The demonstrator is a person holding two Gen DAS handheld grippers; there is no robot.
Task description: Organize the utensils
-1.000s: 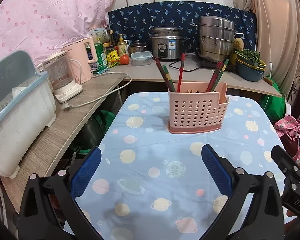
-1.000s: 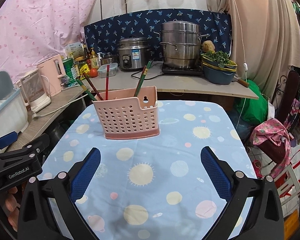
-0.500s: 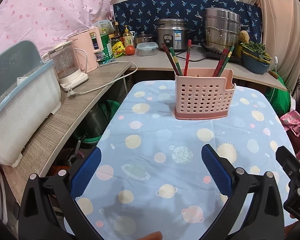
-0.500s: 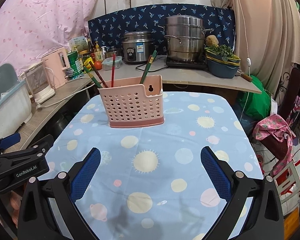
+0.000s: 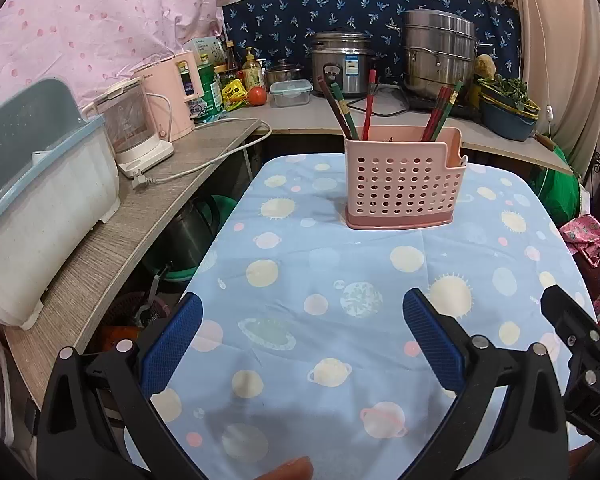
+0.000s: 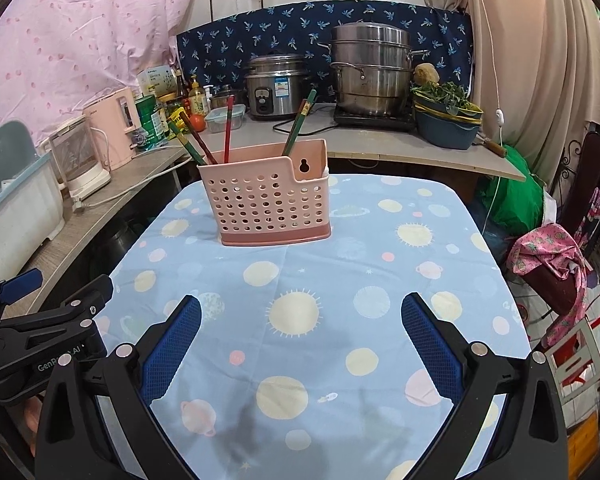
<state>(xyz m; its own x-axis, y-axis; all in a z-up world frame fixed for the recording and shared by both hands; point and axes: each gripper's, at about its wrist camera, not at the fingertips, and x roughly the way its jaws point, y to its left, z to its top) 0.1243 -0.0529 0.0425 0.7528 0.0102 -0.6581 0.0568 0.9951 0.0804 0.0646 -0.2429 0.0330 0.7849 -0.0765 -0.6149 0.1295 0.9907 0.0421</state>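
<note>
The left tool (image 5: 302,334) hovers above the near part of the cloth-covered counter (image 5: 340,280), its blue-padded fingers (image 5: 171,344) spread wide with nothing between them. The right tool (image 6: 300,334) is held in the same attitude beside it, jaws likewise wide apart and empty. Each wrist view catches the other unit at its edge: the right tool at the lower right of the left view, the left tool at the lower left of the right view.

Beyond both tools, toward the far end of the counter, a pink perforated utensil holder (image 5: 404,184) stands upright on the blue planet-print cloth, well apart from either set of fingers. Red and green chopsticks (image 5: 342,110) lean out of its top in two groups (one at the left compartment, one at the right); what else lies inside cannot be made out.

Behind the holder, a wooden side shelf carries a rice cooker (image 5: 342,66), a stacked steel steamer pot (image 5: 440,58) and a bowl of greens (image 5: 506,110). To the left stand a pink kettle (image 5: 172,98), a clear-jug appliance (image 5: 134,132) with its plug lying loose, and a dish-drainer tub (image 5: 40,216).
</note>
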